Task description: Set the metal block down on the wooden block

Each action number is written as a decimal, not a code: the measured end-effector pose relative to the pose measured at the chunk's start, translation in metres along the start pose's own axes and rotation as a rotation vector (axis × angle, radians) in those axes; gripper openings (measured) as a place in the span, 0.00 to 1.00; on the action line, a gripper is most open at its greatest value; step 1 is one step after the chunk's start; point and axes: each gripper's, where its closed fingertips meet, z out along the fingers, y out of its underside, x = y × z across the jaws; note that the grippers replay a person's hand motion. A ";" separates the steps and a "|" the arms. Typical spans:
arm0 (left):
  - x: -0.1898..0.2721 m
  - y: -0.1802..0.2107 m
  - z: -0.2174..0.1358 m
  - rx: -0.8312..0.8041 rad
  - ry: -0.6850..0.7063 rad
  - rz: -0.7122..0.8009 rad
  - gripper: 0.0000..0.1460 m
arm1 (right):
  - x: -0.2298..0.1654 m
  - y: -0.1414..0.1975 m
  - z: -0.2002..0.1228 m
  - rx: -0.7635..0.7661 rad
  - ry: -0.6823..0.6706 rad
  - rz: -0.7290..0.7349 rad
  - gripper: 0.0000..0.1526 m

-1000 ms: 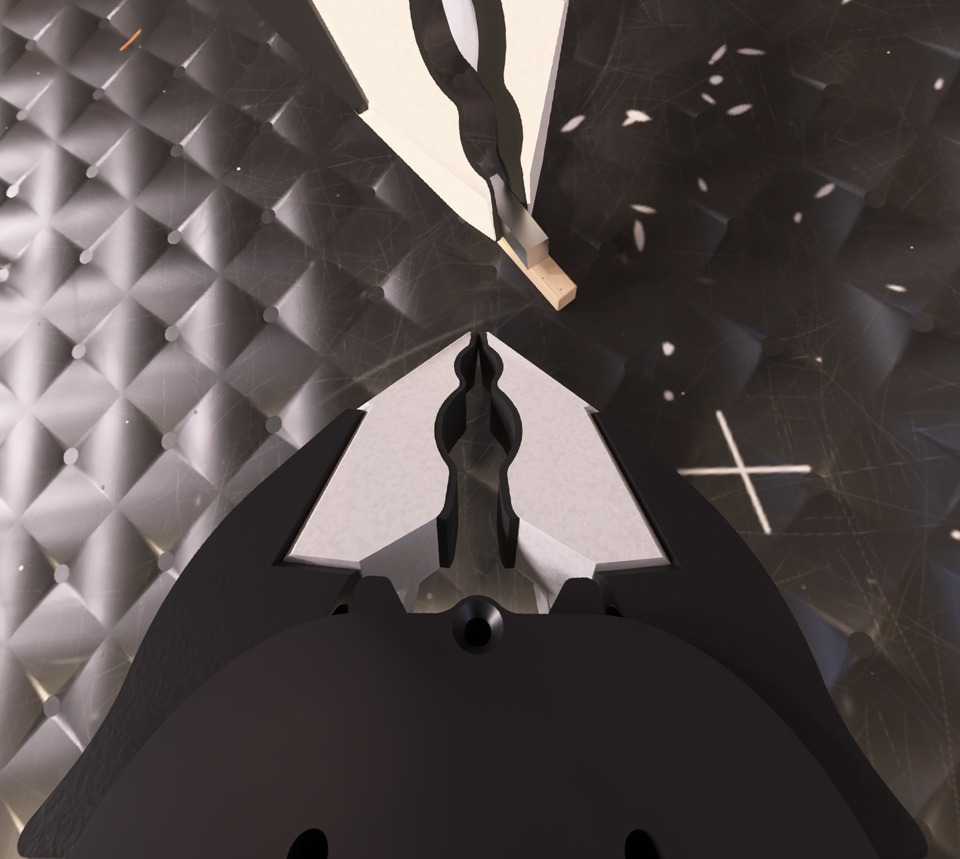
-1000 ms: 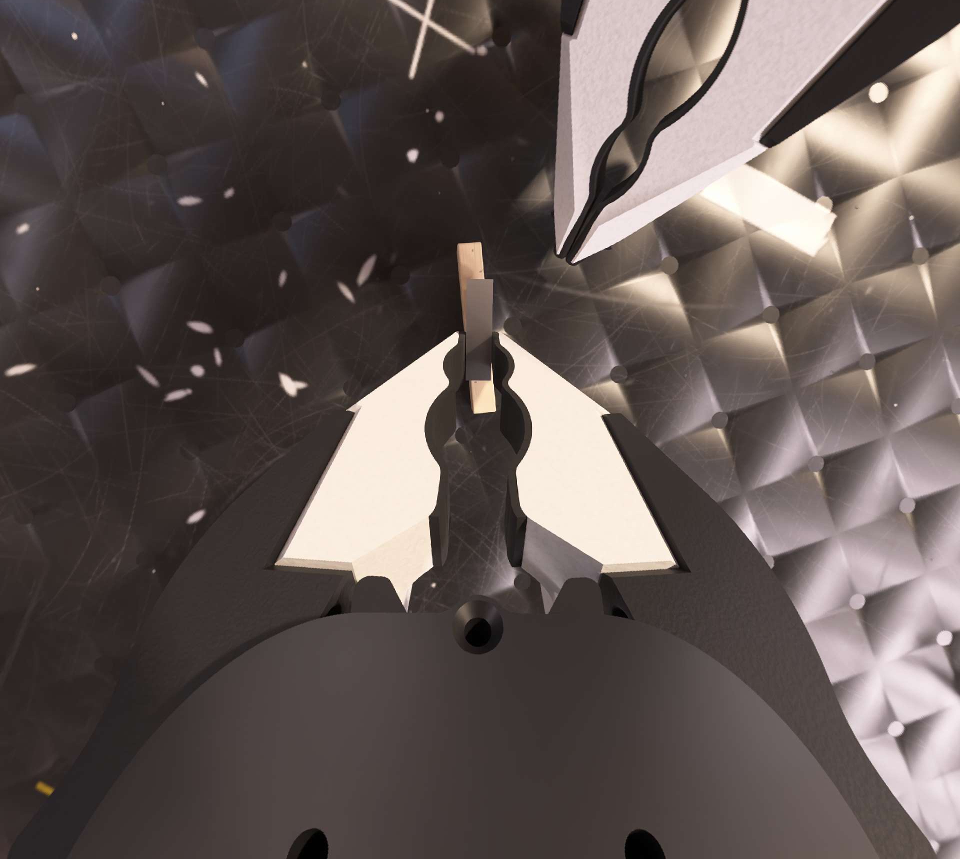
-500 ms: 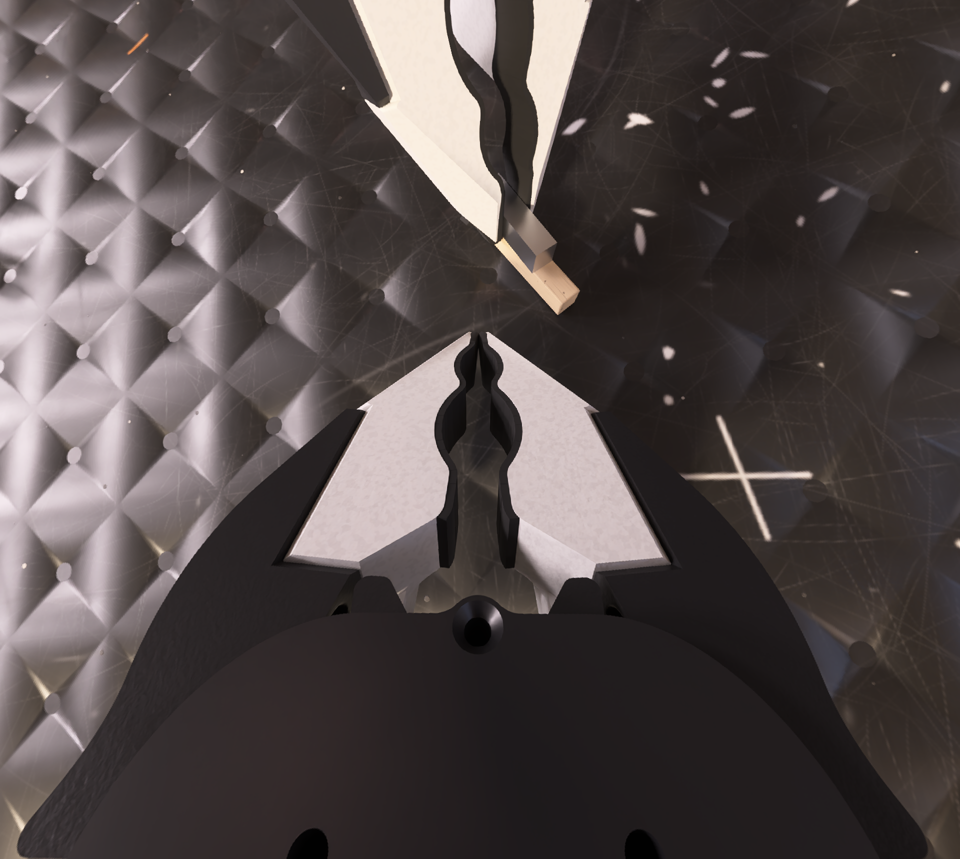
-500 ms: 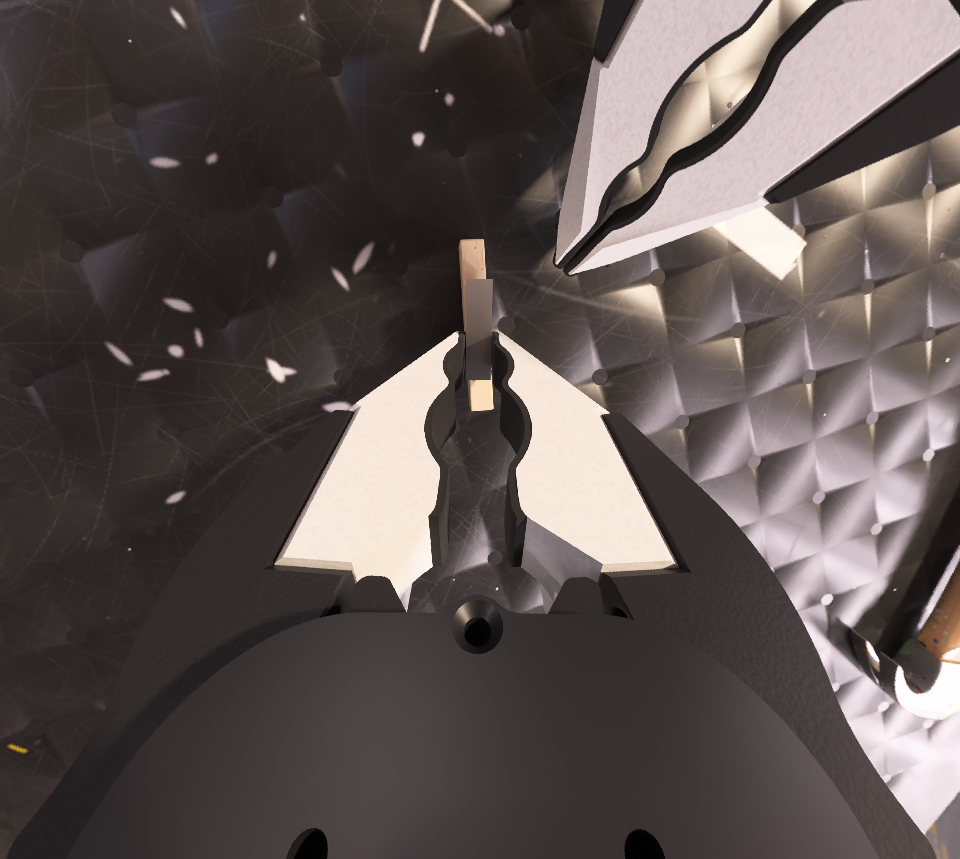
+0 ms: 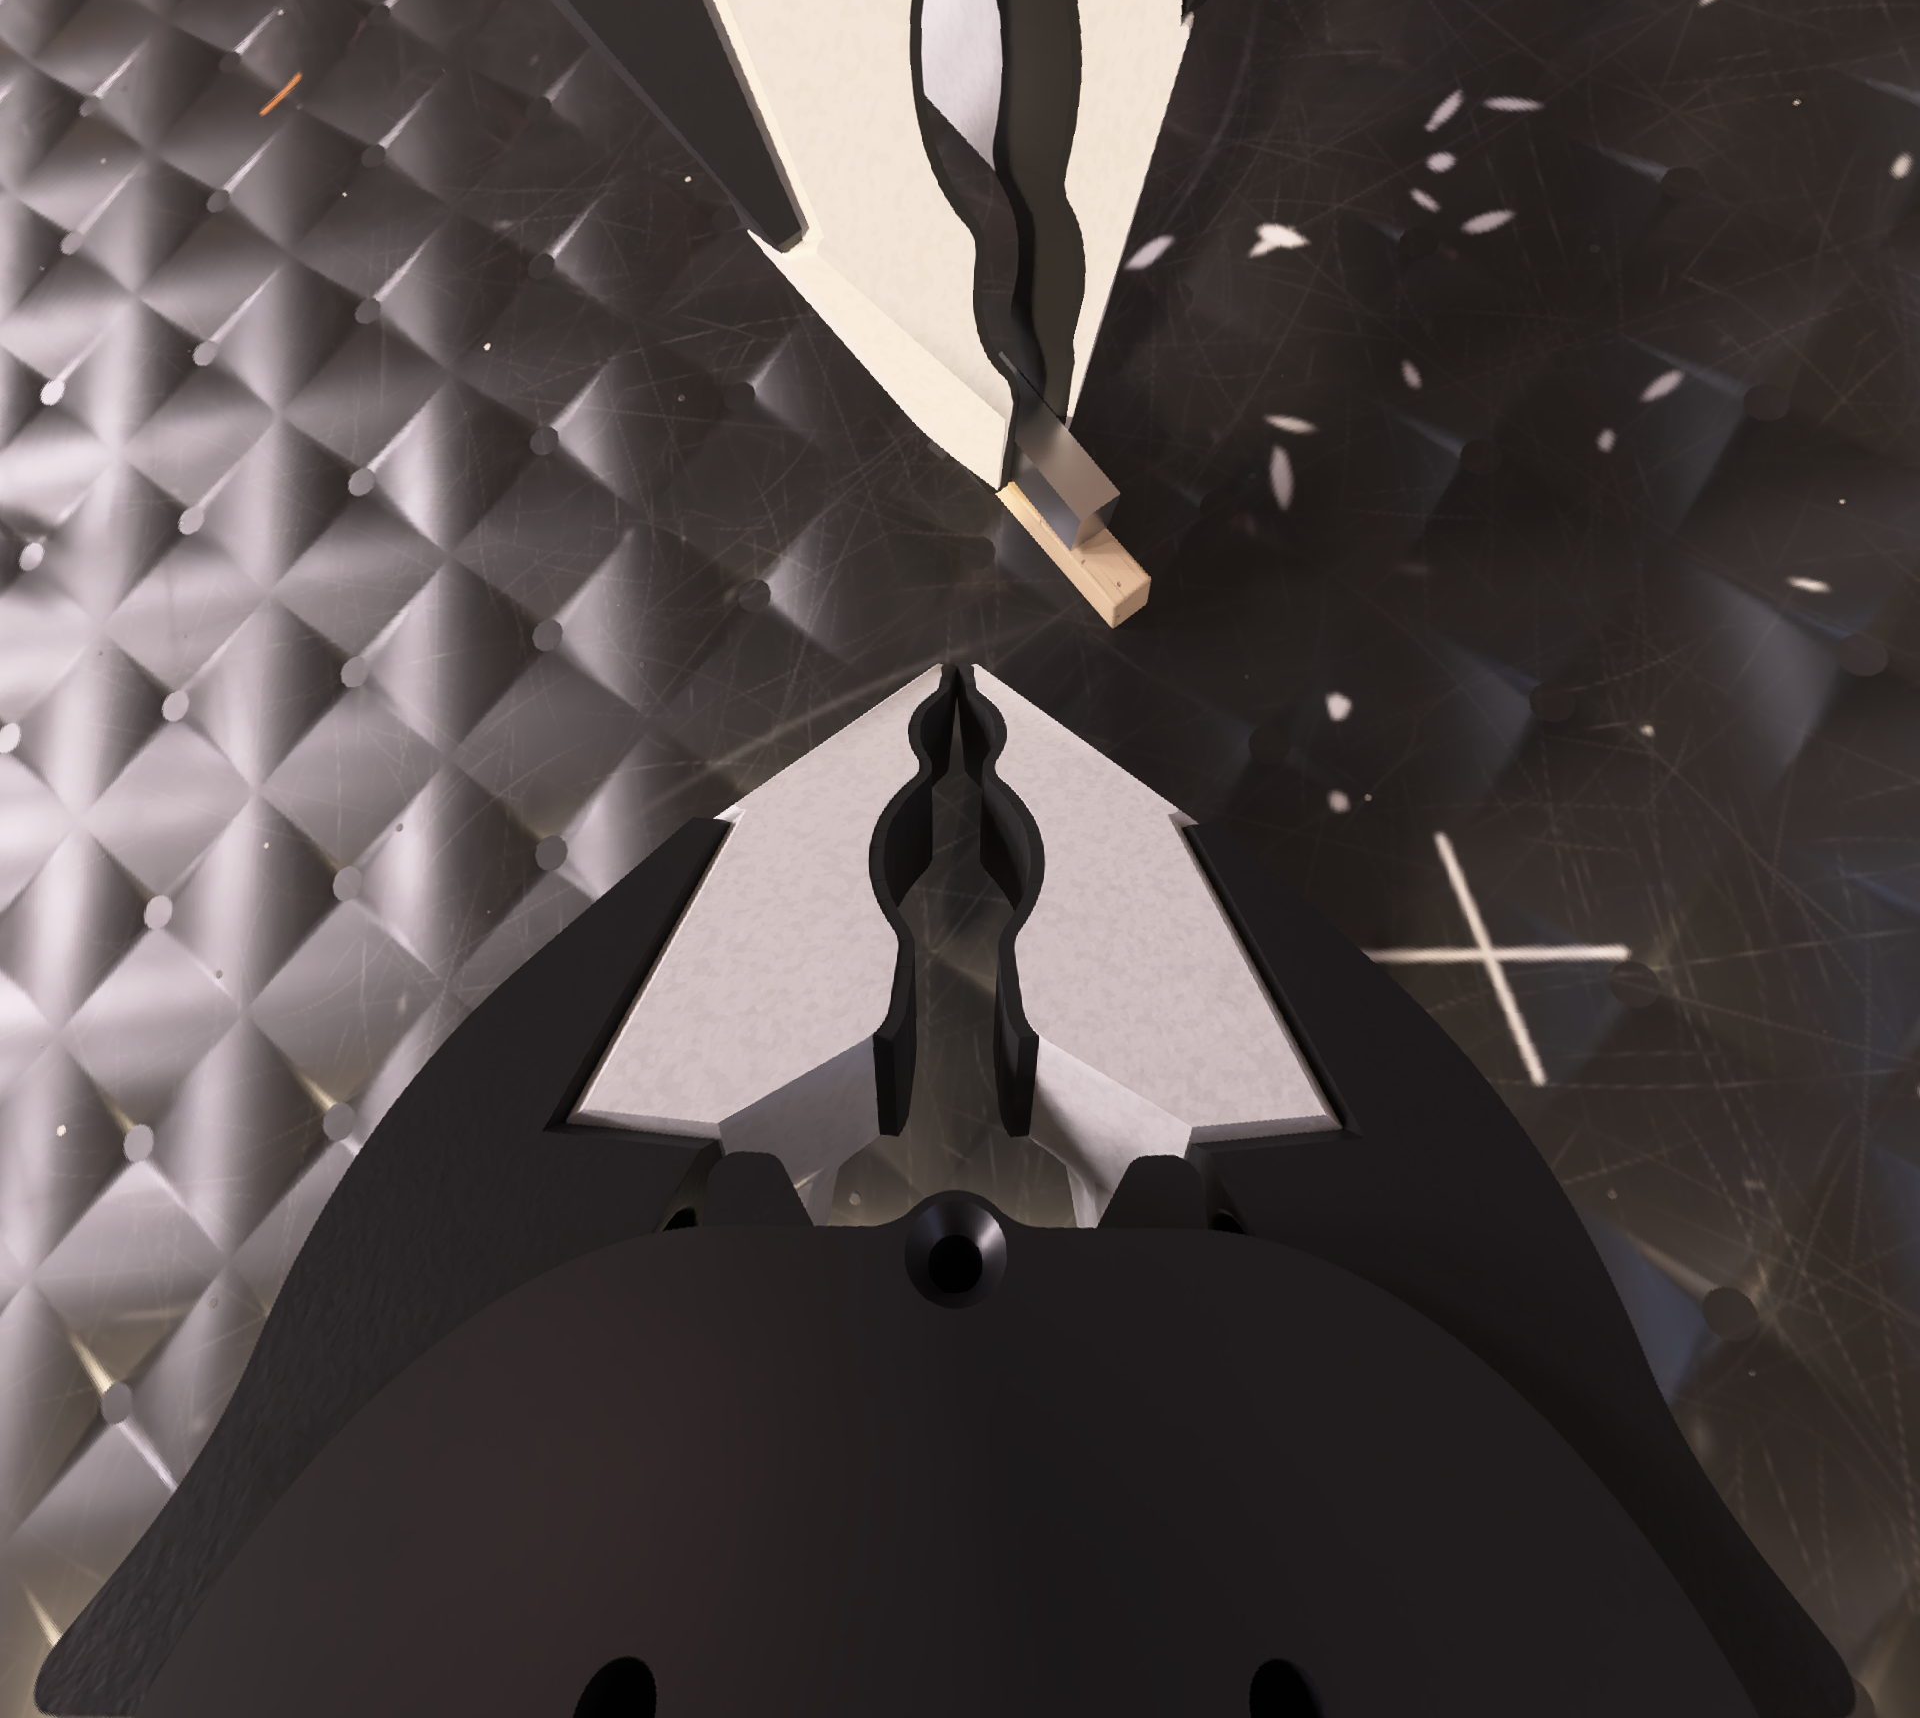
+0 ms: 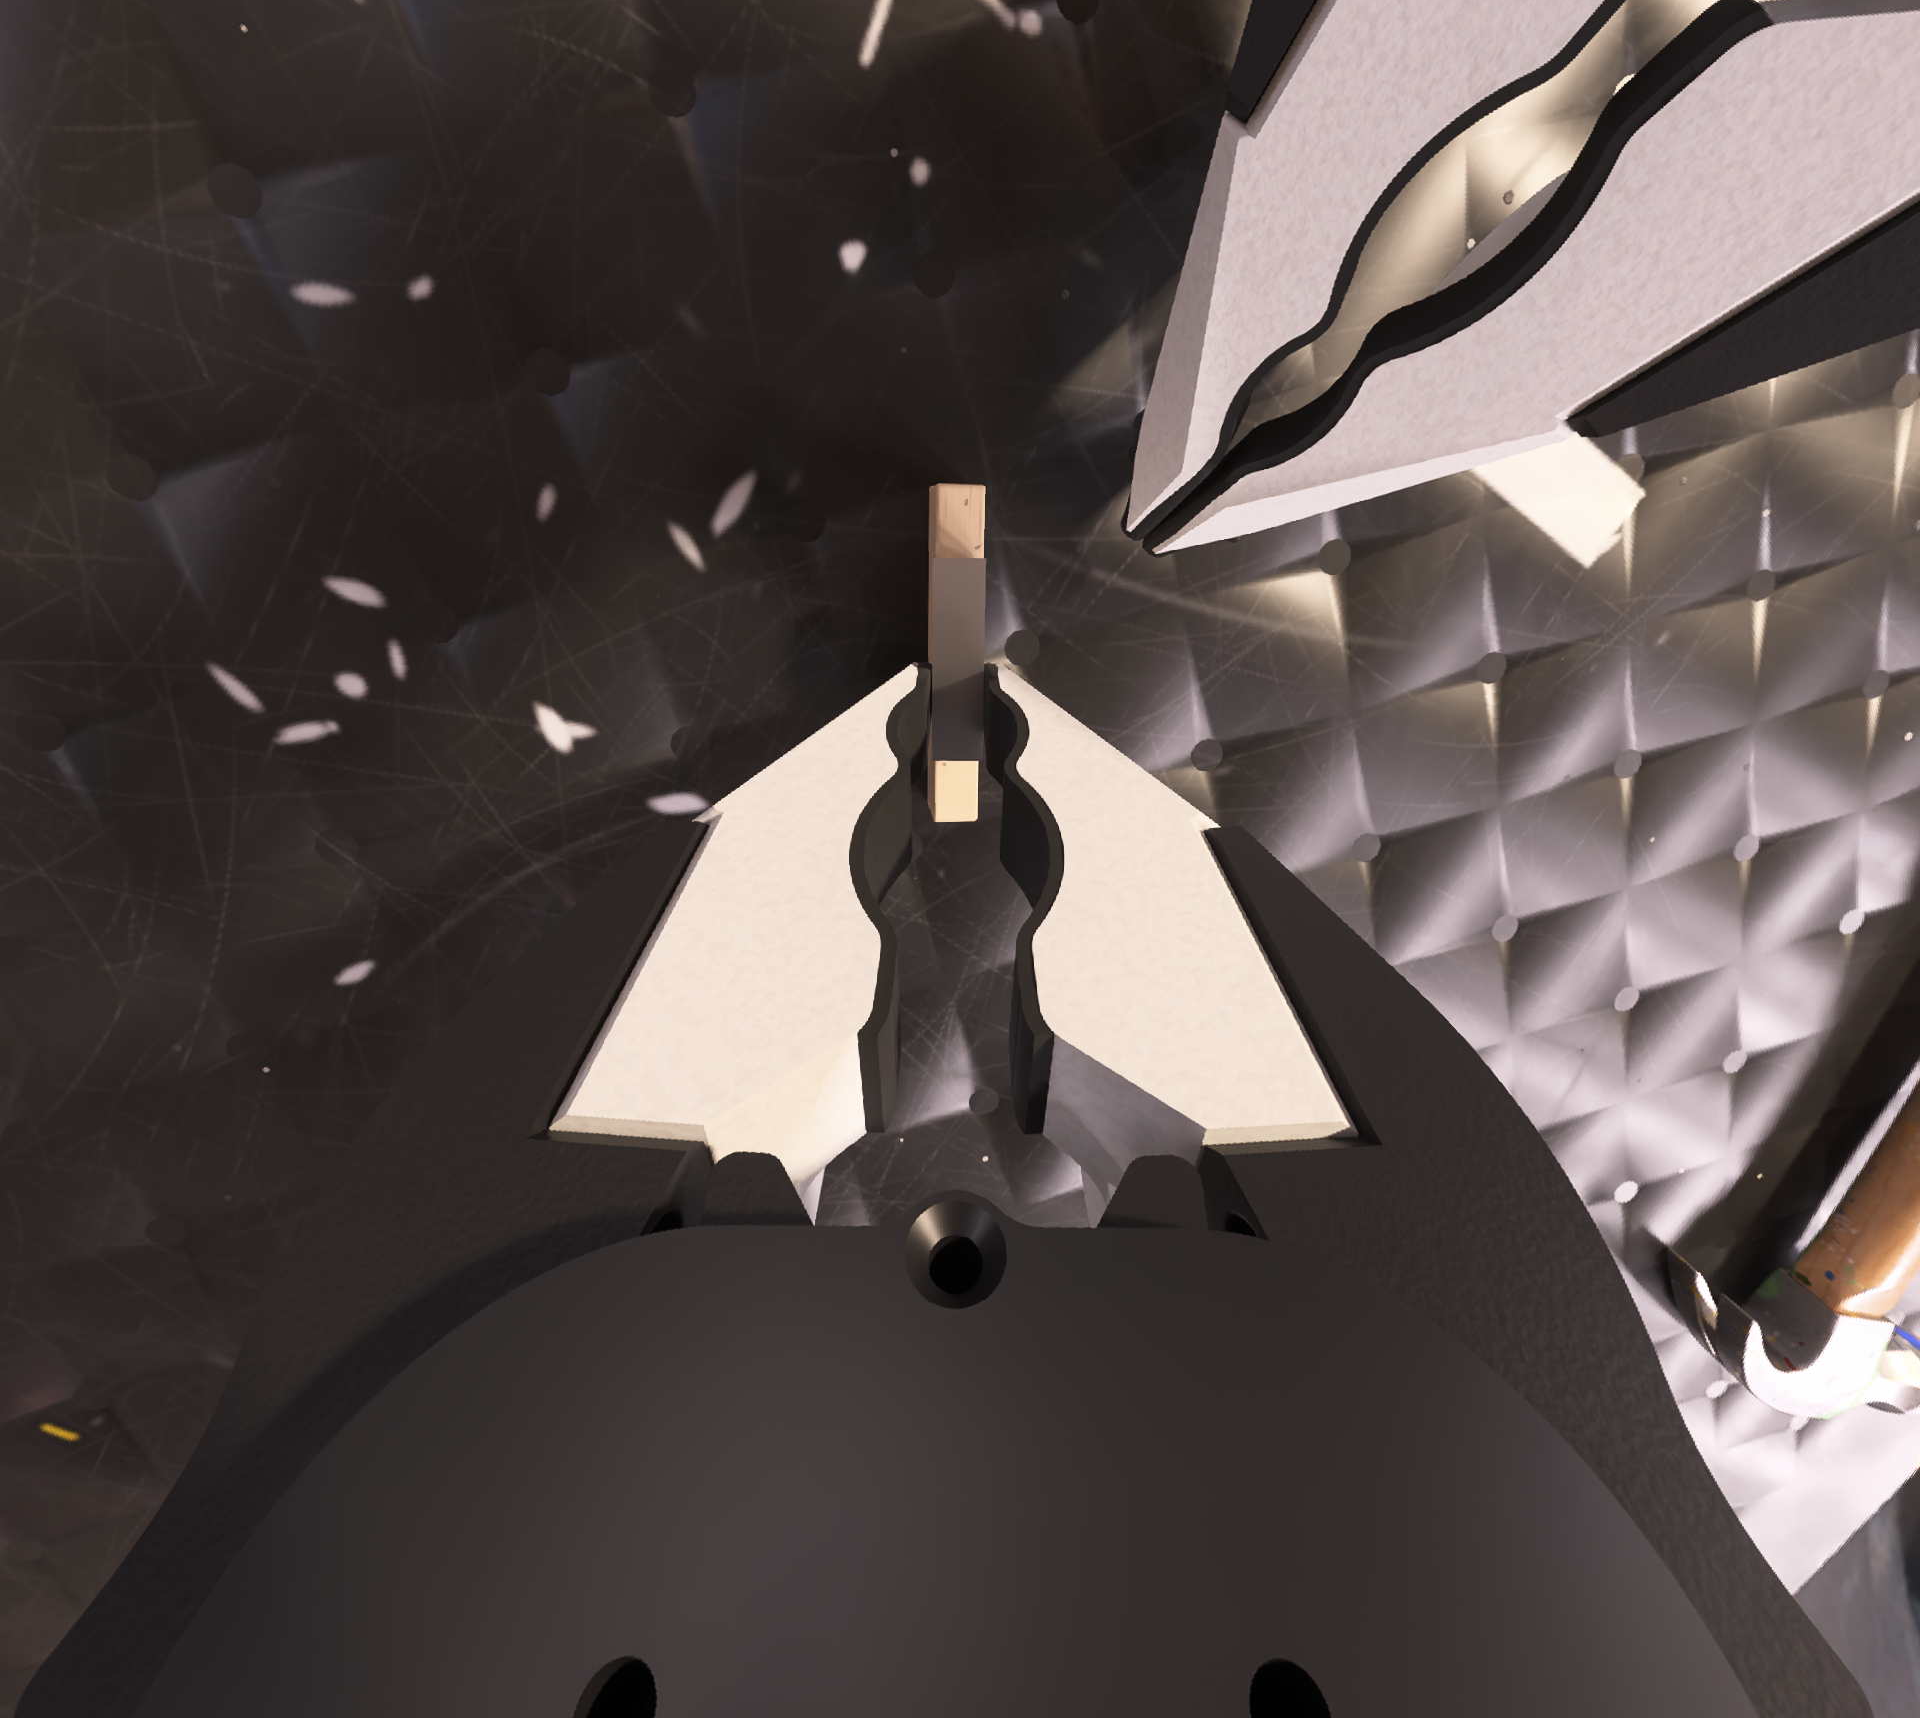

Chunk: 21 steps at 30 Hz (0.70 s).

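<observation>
A small grey metal block [image 6: 956, 619] lies lengthwise on top of a thin wooden block [image 6: 956, 520], which rests on the dark scratched metal surface. My right gripper [image 6: 956, 681], with cream fingers, is shut on the metal block near its tips. The left wrist view shows the same gripper [image 5: 1023, 421] coming down from the top, with the metal block [image 5: 1065, 473] on the wooden block [image 5: 1112, 588]. My left gripper [image 5: 958, 676], with grey fingers, is shut and empty just short of the wooden block. It also shows in the right wrist view [image 6: 1143, 525], to the right of the blocks.
The surface is embossed metal with a diamond pattern [image 5: 260, 629] on one side and dark scratched metal on the other. A white X mark [image 5: 1496, 972] lies on the dark part. A tool with a shiny head and brown handle [image 6: 1766, 1336] lies at the lower right.
The right wrist view has swung: the X mark slid upward and the shiny tool came into view at lower right. The blocks and the left gripper stayed in place.
</observation>
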 end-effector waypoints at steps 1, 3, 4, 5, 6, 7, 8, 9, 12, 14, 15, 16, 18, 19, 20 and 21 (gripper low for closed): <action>0.000 0.000 0.000 0.001 0.000 0.000 0.00 | 0.000 0.000 0.000 0.000 -0.002 0.000 0.06; 0.000 0.000 0.000 0.001 0.000 0.000 0.00 | 0.000 0.000 0.000 -0.004 -0.004 0.001 0.06; 0.000 0.000 0.000 0.000 -0.001 0.001 0.00 | 0.000 0.000 0.000 -0.007 -0.002 0.001 0.06; 0.000 0.000 0.000 -0.001 -0.002 0.002 0.00 | 0.001 0.000 0.000 -0.008 0.002 0.001 0.06; 0.000 0.000 0.000 -0.001 -0.003 0.003 0.00 | 0.001 0.000 0.000 -0.009 0.003 0.002 0.06; 0.000 0.000 0.000 -0.001 -0.003 0.003 0.00 | 0.001 0.000 0.000 -0.009 0.002 0.005 0.06; 0.000 0.000 0.000 0.000 -0.003 0.003 0.00 | 0.001 0.000 0.000 -0.009 0.001 0.007 0.06; 0.000 0.000 0.000 0.000 -0.003 0.002 0.00 | 0.001 0.000 0.000 -0.009 0.002 0.007 0.06; 0.000 0.000 0.000 0.001 -0.004 0.003 0.00 | 0.001 0.000 0.000 -0.004 0.008 0.005 0.06; 0.000 0.000 0.000 0.001 -0.005 0.005 0.00 | 0.001 -0.001 0.000 0.001 0.009 0.007 0.06; 0.000 0.000 0.000 0.000 -0.005 0.005 0.00 | 0.001 -0.001 0.000 0.002 0.009 0.008 0.06; 0.000 0.000 0.000 0.000 -0.005 0.004 0.00 | 0.001 -0.001 0.000 0.002 0.009 0.007 0.06; 0.000 0.000 0.000 0.001 -0.004 0.003 0.00 | 0.001 -0.001 0.000 0.000 0.008 0.005 0.06; 0.000 0.000 0.000 0.002 -0.004 0.003 0.00 | 0.002 -0.001 0.000 -0.002 0.009 0.005 0.06; 0.000 0.000 0.000 0.002 -0.004 0.002 0.00 | 0.002 0.000 0.000 -0.003 0.010 0.004 0.06; 0.000 0.000 0.000 0.003 -0.004 0.002 0.00 | 0.002 0.000 0.000 -0.003 0.012 0.005 0.06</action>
